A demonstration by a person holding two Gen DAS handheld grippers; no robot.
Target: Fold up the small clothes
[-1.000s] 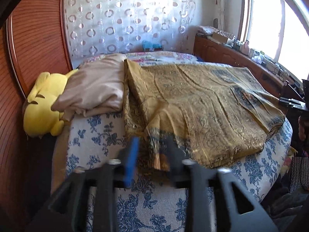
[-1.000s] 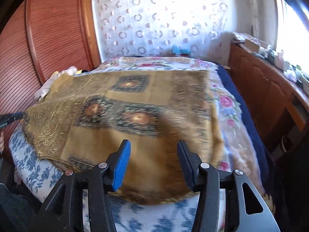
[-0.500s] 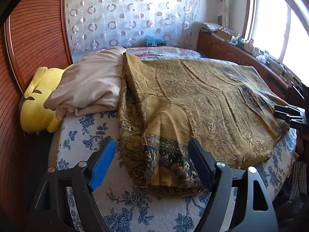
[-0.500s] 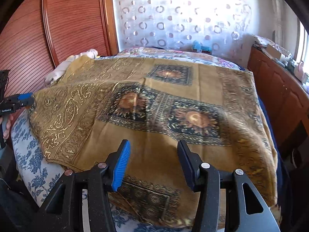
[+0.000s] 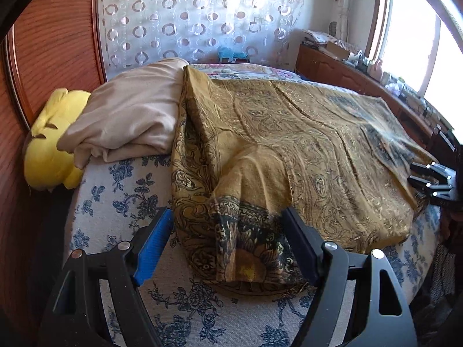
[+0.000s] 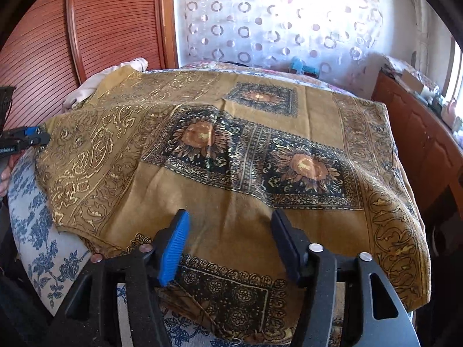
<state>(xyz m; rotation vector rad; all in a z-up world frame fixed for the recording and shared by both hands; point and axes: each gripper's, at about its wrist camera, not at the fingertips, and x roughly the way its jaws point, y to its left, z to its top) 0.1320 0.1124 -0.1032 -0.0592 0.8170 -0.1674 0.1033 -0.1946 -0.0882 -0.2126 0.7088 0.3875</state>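
left wrist view: a bed (image 5: pixel 121 190) with a white sheet printed in blue flowers sits between a reddish wooden wall (image 5: pixel 52 43) and a low wooden cabinet (image 5: pixel 332 66) under a bright window. a golden patterned cloth (image 5: pixel 289 144) lies spread over most of the bed, its near corner folded over in a heap. the left gripper (image 5: pixel 228 245) hovers low over that corner, its tongs wide apart, holding nothing. a beige blanket (image 5: pixel 127 118) lies bunched beside the cloth, touching a yellow plush toy (image 5: pixel 49 156) at the wall. the right gripper (image 5: pixel 431 179) shows at the cloth's far edge.

right wrist view: the same cloth (image 6: pixel 231 173) covers the bed (image 6: pixel 31 225), sunflower panels up. the right gripper (image 6: pixel 230 245) hovers over its near edge, tongs apart and empty. the left gripper (image 6: pixel 26 137) is at the cloth's left edge; a circle-patterned curtain (image 6: pixel 275 20) hangs behind.
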